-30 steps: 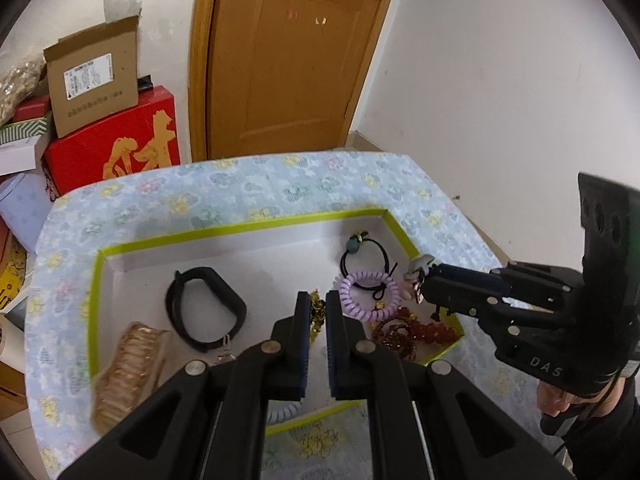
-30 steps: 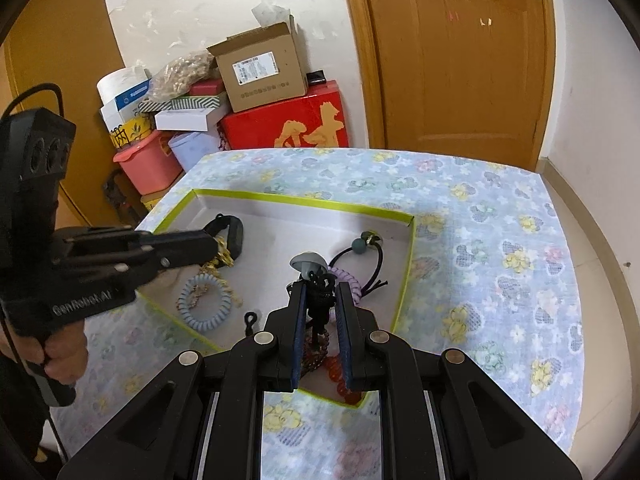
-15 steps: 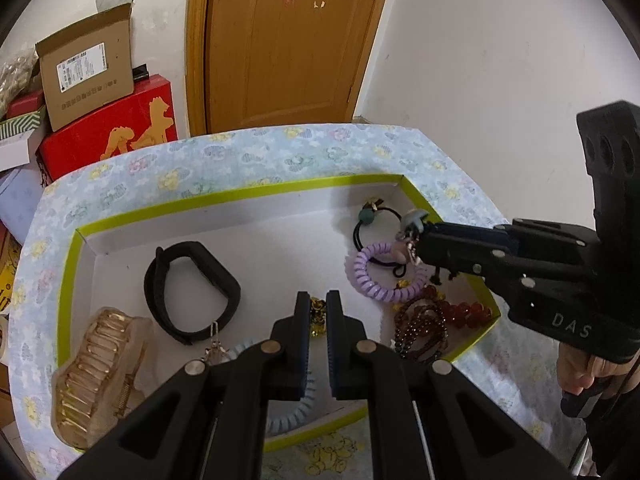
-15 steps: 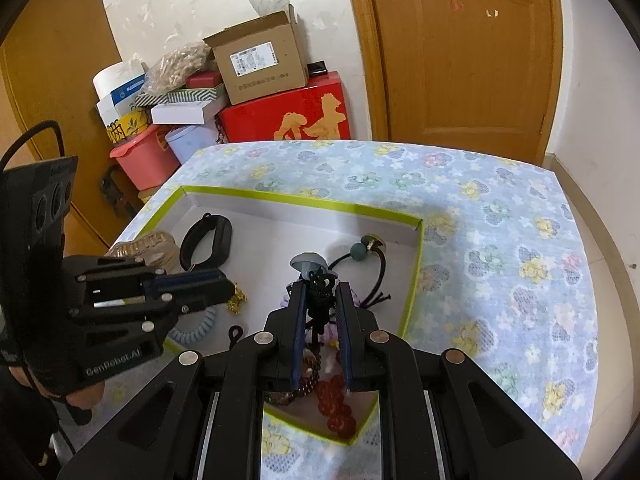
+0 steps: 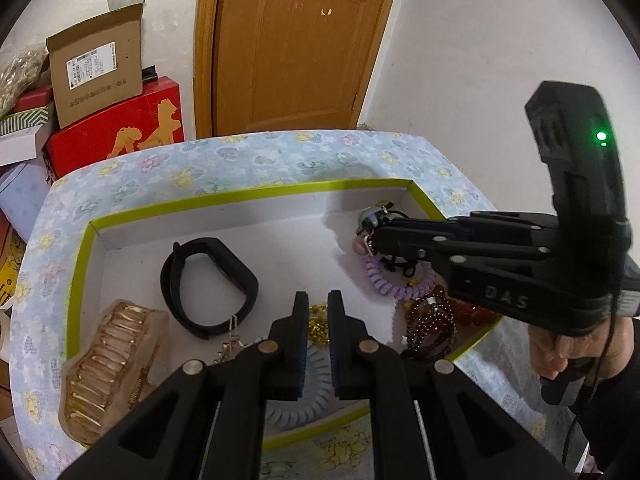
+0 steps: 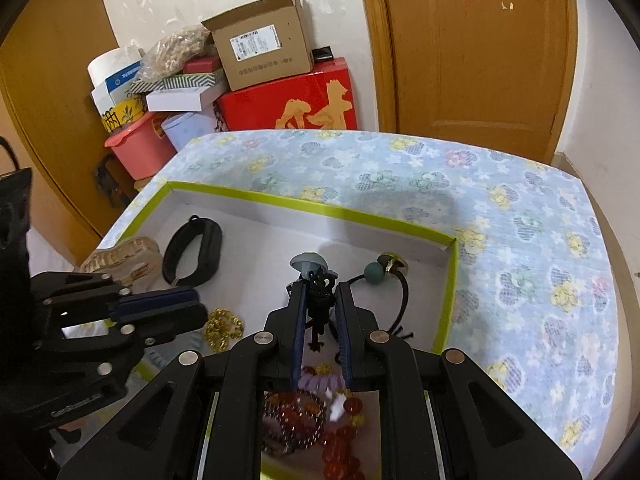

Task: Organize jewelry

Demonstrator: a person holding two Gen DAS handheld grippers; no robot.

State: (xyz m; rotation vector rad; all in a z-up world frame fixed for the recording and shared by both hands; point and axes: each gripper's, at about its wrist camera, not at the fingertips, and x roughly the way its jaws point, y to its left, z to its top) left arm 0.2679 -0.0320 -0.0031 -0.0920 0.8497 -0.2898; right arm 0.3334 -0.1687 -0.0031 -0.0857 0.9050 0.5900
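A white box with a yellow-green rim (image 5: 240,196) (image 6: 304,204) lies on the floral cloth and holds jewelry. My right gripper (image 6: 318,286) (image 5: 370,240) is shut on a black hair tie with a grey-blue charm (image 6: 308,264), held over the box's right part. My left gripper (image 5: 318,300) (image 6: 198,304) hovers low at the box's near side. Its jaws are opening, with a narrow gap and nothing between them. A gold chain (image 5: 318,322) (image 6: 222,326) lies on the box floor just beyond its tips. A black wristband (image 5: 208,286) and a gold claw clip (image 5: 108,364) lie to the left.
In the box's right corner lie a purple spiral tie (image 5: 384,284), dark red bead bracelets (image 5: 430,326) and a black tie with a teal ball (image 6: 376,272). A pale blue spiral tie (image 5: 296,412) lies under my left gripper. Stacked cartons (image 6: 256,52) and a door (image 5: 296,40) stand behind the table.
My right gripper carried the hair tie lower and further into the box. The gold chain that hung at my left fingertips now lies on the box floor, and the left gap has widened slightly.
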